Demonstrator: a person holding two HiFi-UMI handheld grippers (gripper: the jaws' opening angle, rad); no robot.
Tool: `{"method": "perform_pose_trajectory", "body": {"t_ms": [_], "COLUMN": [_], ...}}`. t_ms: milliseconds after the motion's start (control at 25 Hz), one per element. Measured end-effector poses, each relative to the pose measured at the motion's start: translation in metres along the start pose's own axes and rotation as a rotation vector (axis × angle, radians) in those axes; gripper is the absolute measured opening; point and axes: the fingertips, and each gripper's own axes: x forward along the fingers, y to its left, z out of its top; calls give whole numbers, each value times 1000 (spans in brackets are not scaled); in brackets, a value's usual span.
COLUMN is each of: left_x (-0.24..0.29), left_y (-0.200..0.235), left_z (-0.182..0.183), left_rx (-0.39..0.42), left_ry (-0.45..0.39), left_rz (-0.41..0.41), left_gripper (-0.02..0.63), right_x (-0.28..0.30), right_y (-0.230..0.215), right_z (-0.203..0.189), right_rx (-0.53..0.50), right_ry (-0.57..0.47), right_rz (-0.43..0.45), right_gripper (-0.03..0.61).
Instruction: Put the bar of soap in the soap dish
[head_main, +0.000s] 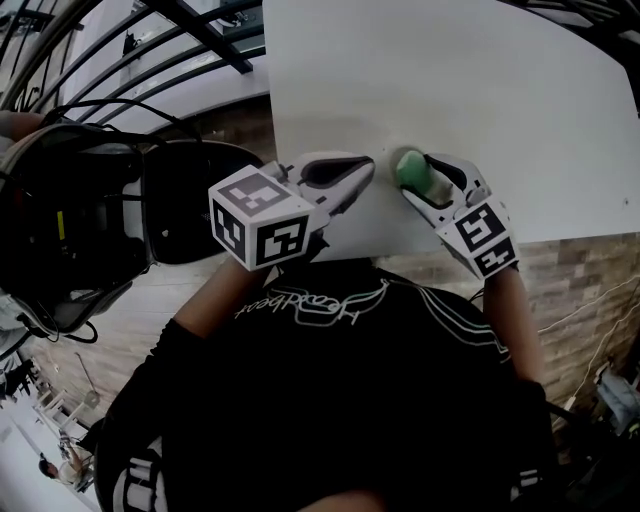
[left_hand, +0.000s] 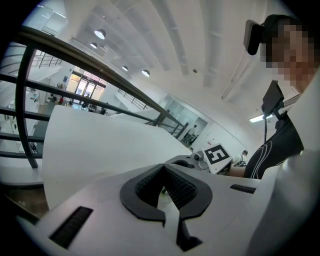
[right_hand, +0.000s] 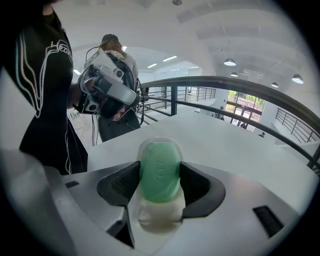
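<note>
Two hand-held grippers sit low over the near edge: right hand-held gripper (right_hand: 160, 179) clamped on the green bar of soap (right_hand: 159, 167), left hand-held gripper (left_hand: 164, 176) jaws together, empty, white bench (head_main: 450, 80) beyond.

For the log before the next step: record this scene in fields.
table: white
soap: green, upright between the right jaws
clear rim: round the soap; cannot tell if it is the dish
right gripper: shut on soap, over the table's near edge
left gripper: shut, empty, beside the right one
</note>
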Motion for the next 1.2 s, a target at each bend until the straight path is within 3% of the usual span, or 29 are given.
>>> {"method": "perform_pose_trajectory", "body": {"t_ms": [240,480,880,1200], "left_x": [17,5,5,-5], "left_y": [-12,16,5,3], "left_z": [-7,-2,2,4], "left_rx": [15,6,6,16], "left_ry": [1,1,0,-17], "left_rz": [5,8,10,23], "left_gripper": [8,8,8,8], "right_x": [-8,16,3,-5], "right_y": [-2,-4,1,0], "right_z": [-22,-8,-8,5], "right_rx": [-25,-30,-31,-6], "right_ry": [13,21,18,-39], "right_rz": [7,23,42,7], "right_gripper": [225,225,225,227]}}
